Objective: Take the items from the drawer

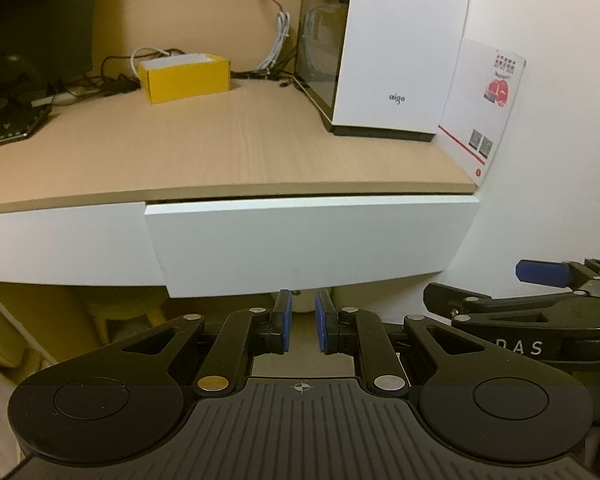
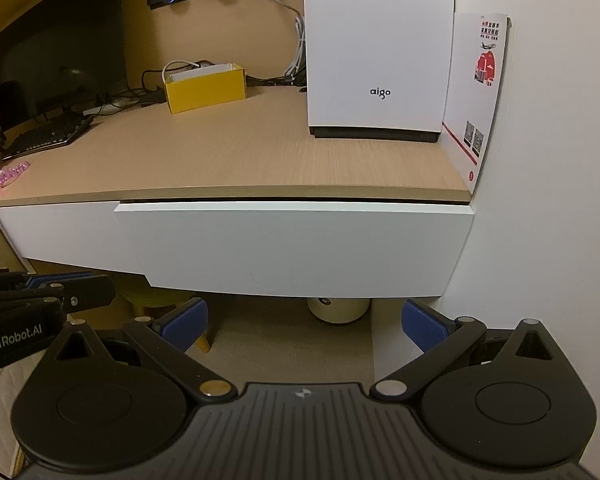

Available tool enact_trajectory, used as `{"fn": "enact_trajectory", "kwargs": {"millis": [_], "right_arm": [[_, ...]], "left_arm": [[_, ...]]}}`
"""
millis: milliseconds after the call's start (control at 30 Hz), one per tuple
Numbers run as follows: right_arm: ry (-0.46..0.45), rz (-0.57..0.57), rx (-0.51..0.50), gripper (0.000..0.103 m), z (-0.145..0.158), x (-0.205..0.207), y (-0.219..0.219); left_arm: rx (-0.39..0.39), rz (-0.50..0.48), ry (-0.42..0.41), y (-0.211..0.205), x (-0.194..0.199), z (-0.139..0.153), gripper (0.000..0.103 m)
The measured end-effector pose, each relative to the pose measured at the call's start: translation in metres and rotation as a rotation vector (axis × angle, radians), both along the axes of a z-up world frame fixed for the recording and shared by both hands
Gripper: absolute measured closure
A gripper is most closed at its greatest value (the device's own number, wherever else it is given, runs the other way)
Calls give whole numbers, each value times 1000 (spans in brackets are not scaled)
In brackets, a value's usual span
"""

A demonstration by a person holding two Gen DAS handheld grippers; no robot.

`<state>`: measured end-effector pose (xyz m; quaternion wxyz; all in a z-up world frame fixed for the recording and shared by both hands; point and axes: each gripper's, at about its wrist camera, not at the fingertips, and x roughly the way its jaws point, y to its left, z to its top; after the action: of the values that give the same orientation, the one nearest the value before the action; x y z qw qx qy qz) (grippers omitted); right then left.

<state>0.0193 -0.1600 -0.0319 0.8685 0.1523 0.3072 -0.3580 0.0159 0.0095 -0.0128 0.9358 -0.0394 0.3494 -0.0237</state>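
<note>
The white drawer front (image 1: 308, 240) sits under the wooden desk top and stands slightly forward of the panel to its left. Its inside is hidden. My left gripper (image 1: 302, 300) is just below the drawer's lower edge, its blue pads (image 1: 285, 320) drawn nearly together with nothing between them. In the right wrist view the same drawer front (image 2: 292, 248) fills the middle. My right gripper (image 2: 304, 314) is open wide below it and holds nothing. Each gripper shows in the other's view: the right gripper (image 1: 540, 274) at the right edge, the left gripper (image 2: 60, 284) at the left edge.
On the desk top (image 2: 220, 152) stand a yellow box (image 2: 206, 88), a white "aigo" case (image 2: 376, 48) and a printed card (image 2: 476, 92) against the right wall. A keyboard (image 2: 44, 138), a dark monitor and cables are at the back left. A cream round object (image 2: 338, 310) sits under the desk.
</note>
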Motion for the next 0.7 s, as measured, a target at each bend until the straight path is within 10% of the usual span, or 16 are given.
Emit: {"fn": "enact_trajectory", "kwargs": {"millis": [167, 200, 700], "right_arm": [[-9, -38, 32, 0, -8, 5, -11], [-18, -195, 40, 0, -9, 6, -12], [-107, -237, 118, 0, 1, 92, -50]], "left_arm": [[-21, 10, 0, 18, 12, -5, 88], [-32, 17, 3, 24, 16, -7, 88], [-109, 21, 13, 129, 94, -12, 87]]}}
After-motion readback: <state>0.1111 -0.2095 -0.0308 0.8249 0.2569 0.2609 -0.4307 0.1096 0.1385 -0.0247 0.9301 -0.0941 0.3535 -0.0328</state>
